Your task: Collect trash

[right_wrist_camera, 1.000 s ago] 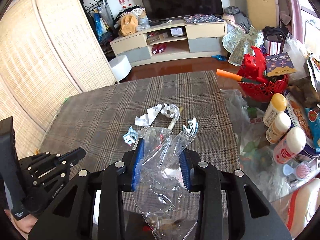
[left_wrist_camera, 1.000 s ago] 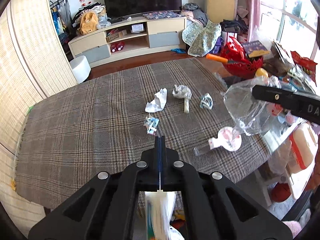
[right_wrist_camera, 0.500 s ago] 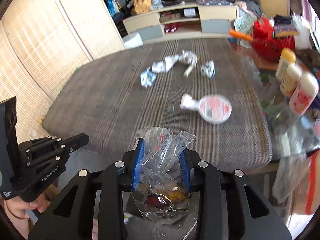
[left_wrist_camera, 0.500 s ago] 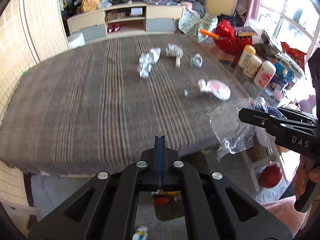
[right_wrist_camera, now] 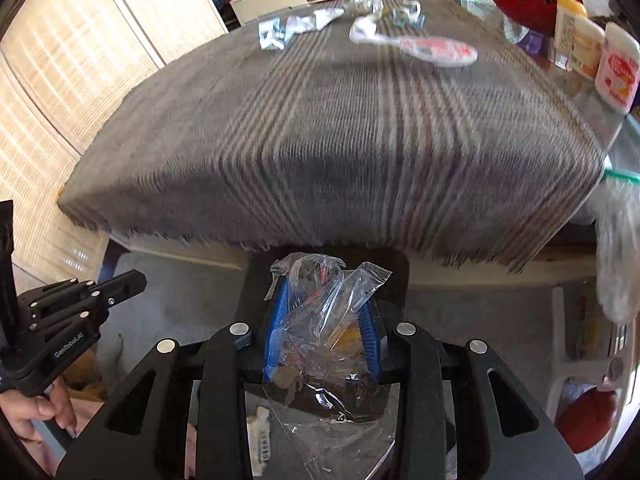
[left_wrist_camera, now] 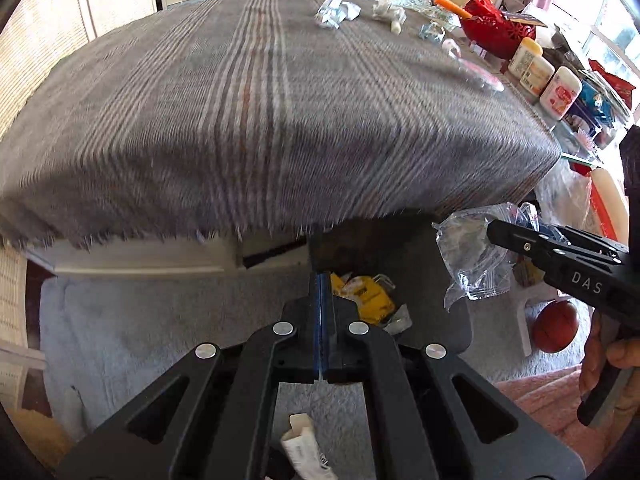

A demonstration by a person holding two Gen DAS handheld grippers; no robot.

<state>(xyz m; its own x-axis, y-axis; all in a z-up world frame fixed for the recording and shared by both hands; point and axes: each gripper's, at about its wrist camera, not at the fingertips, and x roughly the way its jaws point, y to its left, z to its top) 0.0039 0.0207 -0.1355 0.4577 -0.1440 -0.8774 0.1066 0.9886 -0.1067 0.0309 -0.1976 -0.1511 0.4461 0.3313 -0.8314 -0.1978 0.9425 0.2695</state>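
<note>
I hold both grippers below the fringed front edge of the desk (left_wrist_camera: 280, 128), which is draped in a grey plaid woven cloth, above pale carpet with open room on the left. My left gripper (left_wrist_camera: 323, 280) has its blue-padded jaws pressed together with nothing between them. My right gripper (right_wrist_camera: 324, 312) has its jaws clamped on a crinkled clear plastic bag (right_wrist_camera: 320, 320). A dark bin (left_wrist_camera: 432, 320) below holds yellow wrappers (left_wrist_camera: 368, 296). More crumpled paper scraps (right_wrist_camera: 296, 28) and a flattened pink-labelled bottle (right_wrist_camera: 432, 50) lie far back on the desk.
</note>
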